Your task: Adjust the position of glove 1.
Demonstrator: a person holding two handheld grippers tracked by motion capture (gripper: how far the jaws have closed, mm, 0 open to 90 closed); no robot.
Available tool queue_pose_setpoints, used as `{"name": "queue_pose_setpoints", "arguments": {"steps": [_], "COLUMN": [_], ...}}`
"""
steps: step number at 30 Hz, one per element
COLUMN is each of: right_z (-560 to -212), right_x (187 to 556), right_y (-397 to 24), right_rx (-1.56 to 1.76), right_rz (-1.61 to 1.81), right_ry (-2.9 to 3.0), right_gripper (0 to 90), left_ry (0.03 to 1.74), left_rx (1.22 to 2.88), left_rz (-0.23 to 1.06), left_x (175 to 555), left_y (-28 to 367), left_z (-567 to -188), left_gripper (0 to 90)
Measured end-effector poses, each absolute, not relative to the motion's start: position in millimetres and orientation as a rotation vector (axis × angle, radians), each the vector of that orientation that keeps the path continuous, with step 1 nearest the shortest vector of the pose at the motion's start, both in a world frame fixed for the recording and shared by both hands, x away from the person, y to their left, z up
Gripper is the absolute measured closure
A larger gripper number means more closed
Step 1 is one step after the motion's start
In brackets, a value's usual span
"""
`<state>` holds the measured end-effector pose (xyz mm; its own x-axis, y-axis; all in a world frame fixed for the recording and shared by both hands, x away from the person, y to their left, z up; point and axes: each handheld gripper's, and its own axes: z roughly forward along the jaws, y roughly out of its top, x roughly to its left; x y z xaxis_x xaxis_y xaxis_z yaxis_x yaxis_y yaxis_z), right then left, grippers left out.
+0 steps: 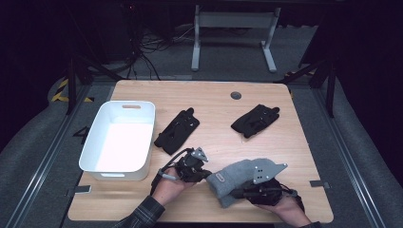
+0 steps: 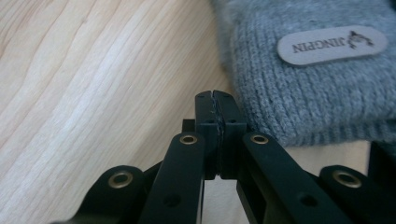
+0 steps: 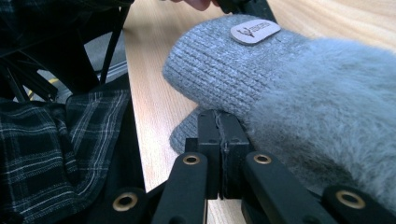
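A grey knit glove (image 1: 233, 178) with a pale label (image 2: 332, 44) lies near the table's front edge, between my two grippers. My left gripper (image 1: 207, 175) points right at its cuff. In the left gripper view the jaws (image 2: 215, 100) are pressed together, with the cuff (image 2: 317, 88) just to their right and no cloth showing between the pads. My right gripper (image 1: 236, 193) comes in from the right, partly under the glove's fuzzy part (image 3: 336, 107). Its jaws (image 3: 218, 119) are shut too, right against the knit cuff (image 3: 219, 70).
A white bin (image 1: 90, 142) stands at the table's left. Two black gloves (image 1: 177, 130) (image 1: 255, 120) lie on the wooden table (image 1: 214, 102) behind the grey one. A plaid sleeve (image 3: 56, 140) hangs close to the front edge.
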<state>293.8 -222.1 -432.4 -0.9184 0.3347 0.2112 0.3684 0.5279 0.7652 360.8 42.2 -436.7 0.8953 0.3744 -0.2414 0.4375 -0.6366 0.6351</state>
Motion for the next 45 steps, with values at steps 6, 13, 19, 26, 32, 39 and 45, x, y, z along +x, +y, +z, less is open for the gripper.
{"name": "queue_pose_setpoints", "arguments": {"steps": [6,13,19,26,32,39,45], "right_z": [-427,-437,-426,-418,-421,-428,-438], "right_x": [288,284,286,294,306,328,349], "right_y": [-231,-238,-267,-309,-331,-346,-351], "right_rx": [-0.615,-0.629,-0.736,-0.957,-1.17,-1.432,-1.634], "right_rz": [-1.403,-1.326,-1.399,-1.437,-1.435,-1.393,-1.304], "right_ry": [-2.702,-2.733,-2.771,-2.835,-2.877,-2.93,-2.929], "right_gripper": [89.8,86.5,80.2,65.7,53.0,41.0,32.8], "left_ry": [0.522,0.515,0.536,0.503,0.493,0.463,0.421], "left_rx": [2.334,2.383,2.334,2.306,2.29,2.265,2.286], "left_rz": [-0.139,-0.091,-0.097,-0.074,-0.074,-0.089,-0.087], "left_x": [355,355,364,382,389,389,388], "left_y": [37,32,42,30,13,-10,-31], "left_z": [-431,-438,-425,-412,-408,-406,-408], "left_gripper": [89.6,81.8,66.0,50.9,41.7,24.2,17.4]}}
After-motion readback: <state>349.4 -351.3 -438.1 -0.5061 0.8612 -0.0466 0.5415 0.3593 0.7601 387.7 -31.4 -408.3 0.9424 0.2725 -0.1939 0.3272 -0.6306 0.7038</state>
